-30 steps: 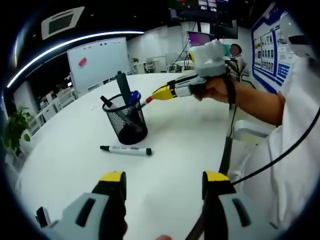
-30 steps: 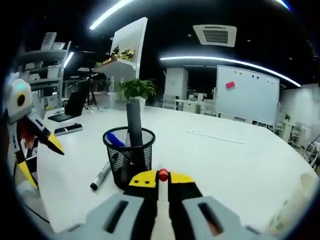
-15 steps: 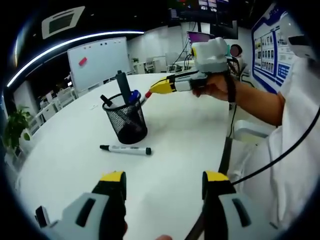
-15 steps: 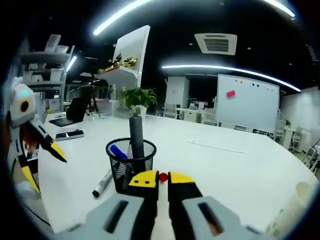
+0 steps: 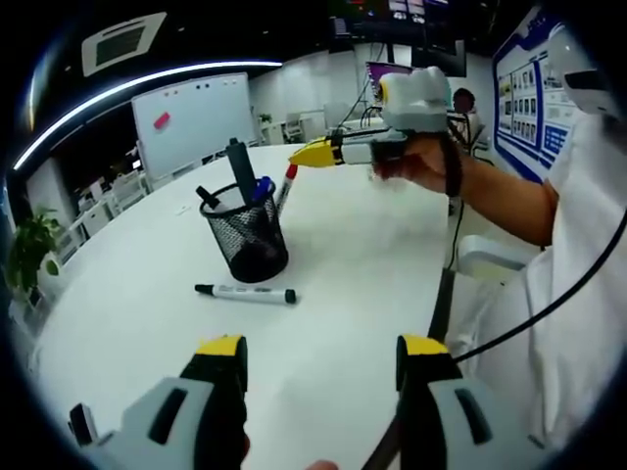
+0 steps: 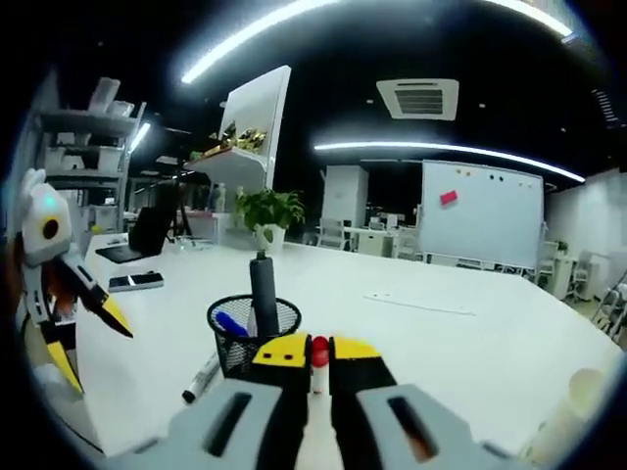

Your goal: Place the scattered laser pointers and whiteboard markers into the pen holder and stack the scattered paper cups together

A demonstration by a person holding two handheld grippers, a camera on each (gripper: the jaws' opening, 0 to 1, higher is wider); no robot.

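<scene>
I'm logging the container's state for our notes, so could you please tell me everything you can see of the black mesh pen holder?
The pen holder is a round cup of black wire mesh with a solid rim, standing upright on the white table. A tall dark laser pointer, a blue-capped marker and a black-tipped pen stick out of it. The red-capped marker held by the right gripper hangs at its rim. Another marker lies beside its base, apart.

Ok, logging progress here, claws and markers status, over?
Right claw shut on red-capped marker, above pen holder. Left claw open, idle. Black marker on table. Nothing in the way.
</scene>
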